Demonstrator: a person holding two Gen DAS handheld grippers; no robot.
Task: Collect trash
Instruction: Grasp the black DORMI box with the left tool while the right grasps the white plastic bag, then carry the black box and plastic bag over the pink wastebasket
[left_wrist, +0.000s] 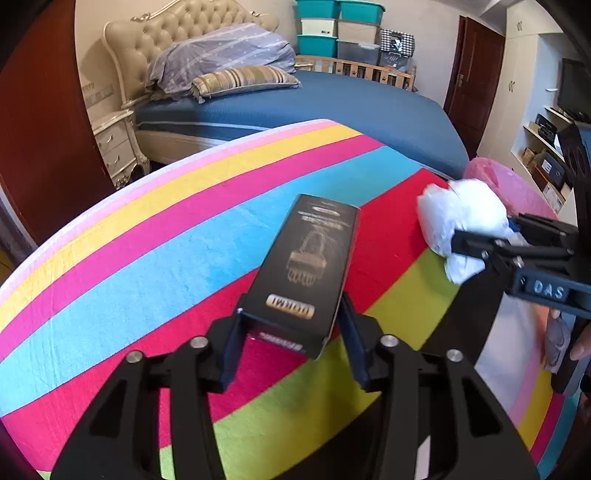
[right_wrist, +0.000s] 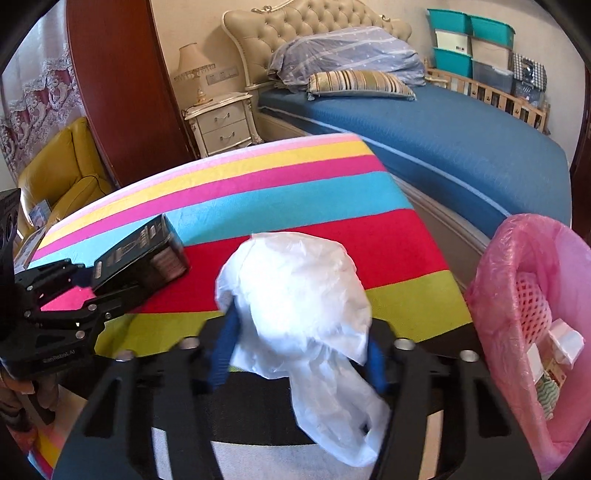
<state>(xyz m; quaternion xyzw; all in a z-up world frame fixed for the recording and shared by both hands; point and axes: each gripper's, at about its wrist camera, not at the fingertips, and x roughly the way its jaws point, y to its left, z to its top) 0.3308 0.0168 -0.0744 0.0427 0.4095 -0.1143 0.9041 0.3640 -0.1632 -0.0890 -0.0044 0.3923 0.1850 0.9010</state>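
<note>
Both grips made on the striped worktop (left_wrist: 147, 236), with the bin to the right.

The pink-lined trash bin (right_wrist: 517, 280) stands just off the worktop's right edge, nearest the right hand-held gripper (right_wrist: 299, 350), which is clenched on the crumpled white plastic bag (right_wrist: 295, 295); open room lies between them. The left hand-held gripper (left_wrist: 291, 325) grasps the near end of the black box (left_wrist: 310, 258), whose long axis runs away from it; that box, I judge, must cross the whole worktop rightward.
</note>
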